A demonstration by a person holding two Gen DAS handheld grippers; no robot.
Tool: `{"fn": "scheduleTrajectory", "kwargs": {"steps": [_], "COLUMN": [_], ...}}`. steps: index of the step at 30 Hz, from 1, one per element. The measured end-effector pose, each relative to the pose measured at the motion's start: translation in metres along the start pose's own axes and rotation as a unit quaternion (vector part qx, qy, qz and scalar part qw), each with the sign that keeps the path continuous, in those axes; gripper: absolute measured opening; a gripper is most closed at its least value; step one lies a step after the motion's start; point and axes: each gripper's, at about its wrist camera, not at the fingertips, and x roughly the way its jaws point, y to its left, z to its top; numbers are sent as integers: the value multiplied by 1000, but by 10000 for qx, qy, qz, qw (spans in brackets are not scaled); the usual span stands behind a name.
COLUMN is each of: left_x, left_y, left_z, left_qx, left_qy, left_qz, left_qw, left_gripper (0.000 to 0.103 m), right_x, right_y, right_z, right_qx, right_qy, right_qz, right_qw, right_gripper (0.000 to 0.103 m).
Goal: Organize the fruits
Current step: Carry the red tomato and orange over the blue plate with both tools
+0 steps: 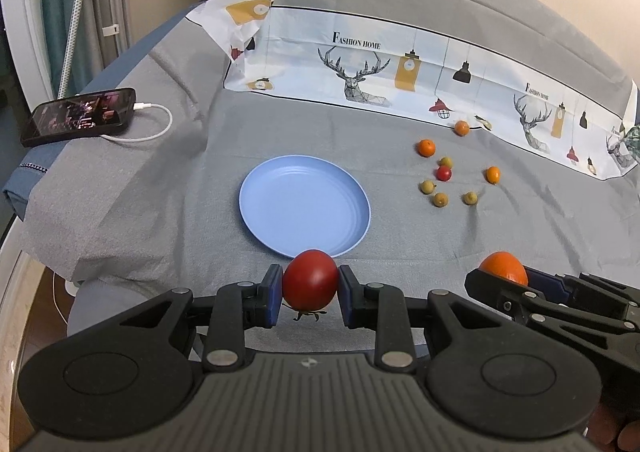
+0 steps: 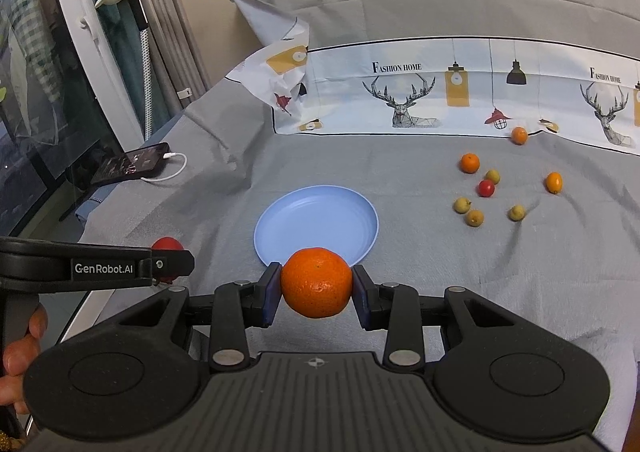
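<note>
A: In the left wrist view, what sits at six o'clock?
B: The left gripper (image 1: 310, 294), jaws clamped on a smooth red tomato (image 1: 310, 279), stem downward, at the near rim of the round pale-blue plastic plate (image 1: 280, 220).
A: And at two o'clock?
B: Small loose orange, yellow-green and red fruits (image 1: 443, 173) on the grey bedsheet (image 1: 160, 172); a black phone (image 1: 80, 116) lies at ten.
A: On the right wrist view?
B: Dead centre, the right gripper (image 2: 316, 290) pinches a round dimpled orange mandarin (image 2: 316, 282) at the plate's near edge. At nine o'clock the left gripper is side-on, the tomato half hidden.
</note>
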Motion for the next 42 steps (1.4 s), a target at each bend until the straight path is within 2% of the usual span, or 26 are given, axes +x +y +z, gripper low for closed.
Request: {"fn": "scheduleTrajectory", "kwargs": {"steps": [16,33,42], "left_x": [15,50,86], "left_y": [-3,6,13], "left_z": [0,8,36], "left_qx": [-3,-108,-146], "left_qy": [160,492,639], "left_qz": [37,119,231], "left_qw": [9999,9987,9976], "left_gripper": [32,32,32], "right_x": [11,46,79], "right_y": [-5,-14,-22], "right_z": [-2,4,13], "right_qx": [117,225,270], "right_qy": [160,504,730], "right_qz": [21,-70,-85], "right_qw": [9998,9985,9969], "right_gripper": [39,39,39]}}
